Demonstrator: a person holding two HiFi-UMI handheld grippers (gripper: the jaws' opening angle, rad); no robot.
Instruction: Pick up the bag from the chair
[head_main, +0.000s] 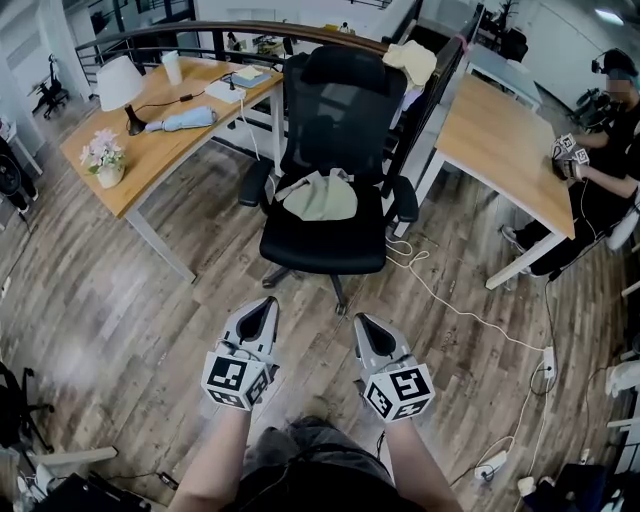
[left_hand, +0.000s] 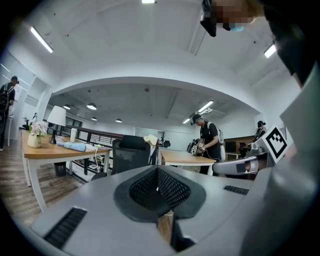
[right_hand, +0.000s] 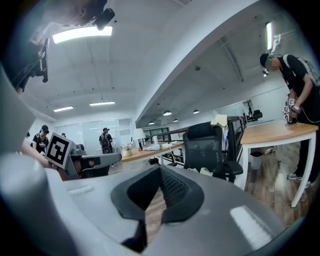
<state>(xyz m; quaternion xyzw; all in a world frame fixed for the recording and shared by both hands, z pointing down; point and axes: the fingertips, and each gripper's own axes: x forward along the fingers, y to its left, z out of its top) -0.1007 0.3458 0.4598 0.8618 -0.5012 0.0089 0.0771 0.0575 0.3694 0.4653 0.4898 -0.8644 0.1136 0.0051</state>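
At the far left a wooden table (head_main: 165, 150) holds a white lamp (head_main: 118, 84) and a pot of flowers (head_main: 104, 156). Low down, the left tongs (head_main: 267, 304) are clenched with nothing in them. Their tips point toward the chair. The black chair (head_main: 335, 100) stands in the middle on the wood floor (head_main: 120, 300), well apart from both tongs. The pale bag (head_main: 322, 197) lies on its seat, close to the backrest. The right tongs (head_main: 361, 321) are clenched and empty too. At the far right a person (head_main: 608, 150) is at another table (head_main: 500, 140).
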